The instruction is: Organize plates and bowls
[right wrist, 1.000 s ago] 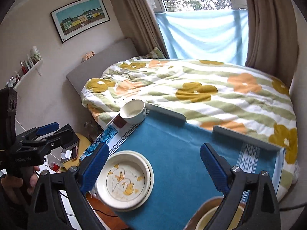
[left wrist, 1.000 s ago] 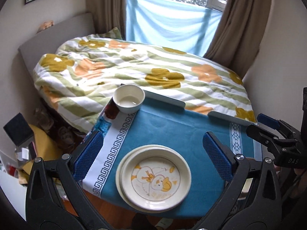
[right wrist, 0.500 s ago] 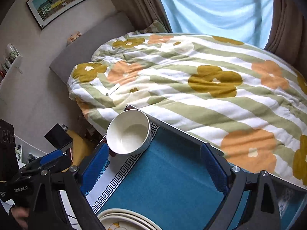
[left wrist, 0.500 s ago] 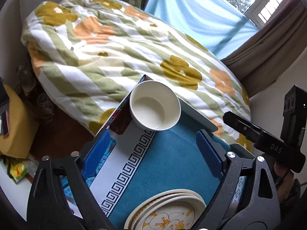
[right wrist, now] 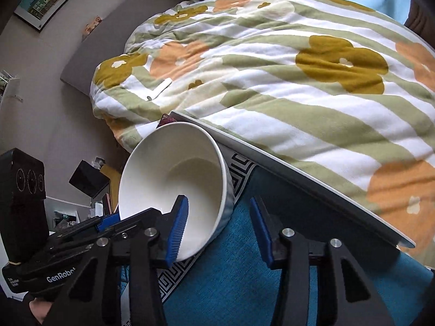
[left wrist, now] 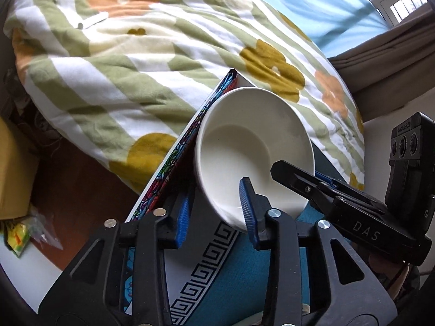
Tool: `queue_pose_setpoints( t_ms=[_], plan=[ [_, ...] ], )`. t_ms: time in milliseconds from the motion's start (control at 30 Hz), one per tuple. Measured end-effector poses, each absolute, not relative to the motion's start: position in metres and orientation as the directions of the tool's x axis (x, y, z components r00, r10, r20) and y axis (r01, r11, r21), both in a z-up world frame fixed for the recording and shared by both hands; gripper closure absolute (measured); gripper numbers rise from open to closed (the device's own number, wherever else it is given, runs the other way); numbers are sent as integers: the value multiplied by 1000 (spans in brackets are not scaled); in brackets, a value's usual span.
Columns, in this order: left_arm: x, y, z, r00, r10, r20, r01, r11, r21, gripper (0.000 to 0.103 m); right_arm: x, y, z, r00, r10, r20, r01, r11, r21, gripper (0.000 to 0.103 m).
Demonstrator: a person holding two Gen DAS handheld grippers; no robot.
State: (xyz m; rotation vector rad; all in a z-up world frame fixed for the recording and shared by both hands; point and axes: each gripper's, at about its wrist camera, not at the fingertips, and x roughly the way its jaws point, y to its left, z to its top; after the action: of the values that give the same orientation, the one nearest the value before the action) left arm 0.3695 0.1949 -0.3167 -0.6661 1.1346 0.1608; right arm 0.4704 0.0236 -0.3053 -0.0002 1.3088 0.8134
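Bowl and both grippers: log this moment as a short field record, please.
bowl: white, empty, at a corner of the blue tablecloth, on the bed side
left gripper: jaws closing astride the bowl's rim, one pad inside, outer pad apart from the wall
right gripper: jaws closing astride the rim, one pad inside, outer pad apart from the wall
behind: flowered quilt

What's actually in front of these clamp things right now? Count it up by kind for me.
Bowls: 1, white bowl
Grippers: 2, left gripper and right gripper, each closing over the bowl's rim
Tablecloths: 1, blue tablecloth
Total: 4
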Motion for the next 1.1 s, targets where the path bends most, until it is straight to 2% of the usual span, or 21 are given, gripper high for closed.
queue_pose_setpoints(
  t_ms=[100,333,600,833,1100],
  plan=[
    [369,201,-320,435,-224,-872,-458,779,-429,80,470,28,-308,32,527,-849,-536,726,430,81],
    [369,195,-315,431,-197,-881,-443,804,-396,80,469,31,-307,46,522,-852,-542,729,418,83],
    [357,171,-275,461,-141,-876,-394,852,-344,80,455,8,-282,86,558,-825,-525,730,438,85],
    [330,120,-220,521,-120,-845,-322,889,-325,80,422,-46,-230,173,584,-793,-514,741,433,85],
    [279,16,-159,571,-101,-815,-229,934,-276,80,360,-142,-178,259,568,-782,-471,781,411,85]
  ],
)
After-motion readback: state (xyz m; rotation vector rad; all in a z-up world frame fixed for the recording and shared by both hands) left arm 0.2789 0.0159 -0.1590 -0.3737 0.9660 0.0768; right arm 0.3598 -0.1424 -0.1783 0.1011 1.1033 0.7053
